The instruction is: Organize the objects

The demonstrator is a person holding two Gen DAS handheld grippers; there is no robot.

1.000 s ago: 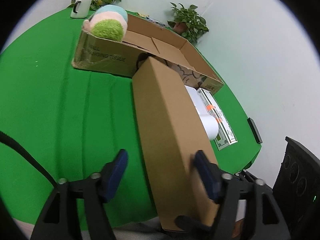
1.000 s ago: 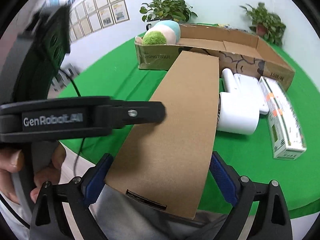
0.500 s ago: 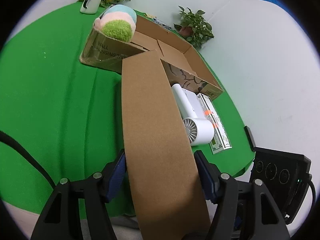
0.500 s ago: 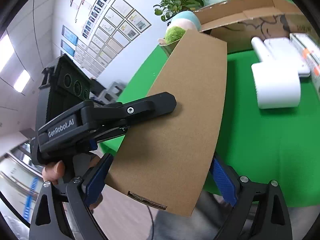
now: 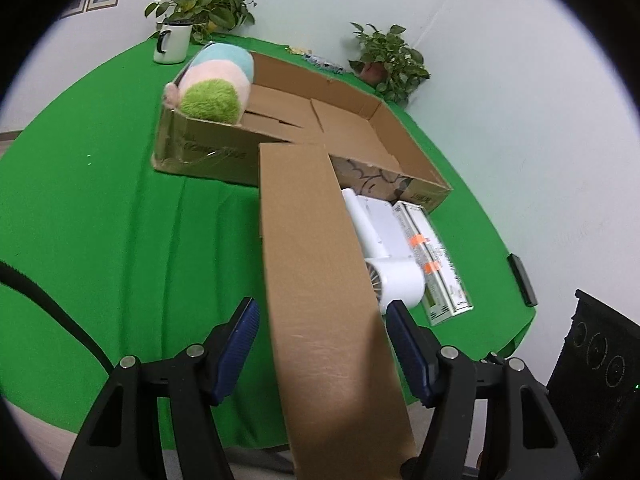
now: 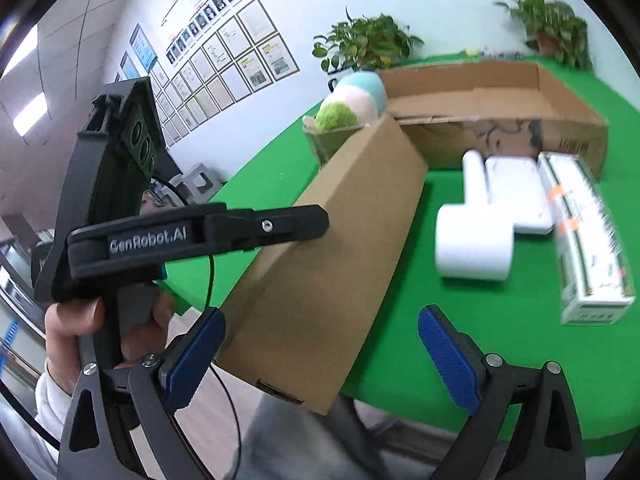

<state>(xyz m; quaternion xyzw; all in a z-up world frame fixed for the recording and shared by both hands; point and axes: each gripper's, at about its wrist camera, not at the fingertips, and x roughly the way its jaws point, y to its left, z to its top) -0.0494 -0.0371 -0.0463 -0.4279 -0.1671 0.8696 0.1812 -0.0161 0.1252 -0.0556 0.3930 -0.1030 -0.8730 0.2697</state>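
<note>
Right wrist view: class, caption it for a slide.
Left gripper clamps a long cardboard box; right gripper open beside it.

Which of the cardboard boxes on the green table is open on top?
The wide shallow tray box at the back, holding the plush toy. The long narrow box the left gripper holds is closed.

- Matt brown cardboard is seen on the long box (image 5: 320,280) and the open carton (image 5: 344,120).
- The bench (image 5: 100,220) is covered in green cloth.
- The plush (image 5: 216,80) is fuzzy; the dryer (image 6: 476,240) is smooth white plastic.
</note>
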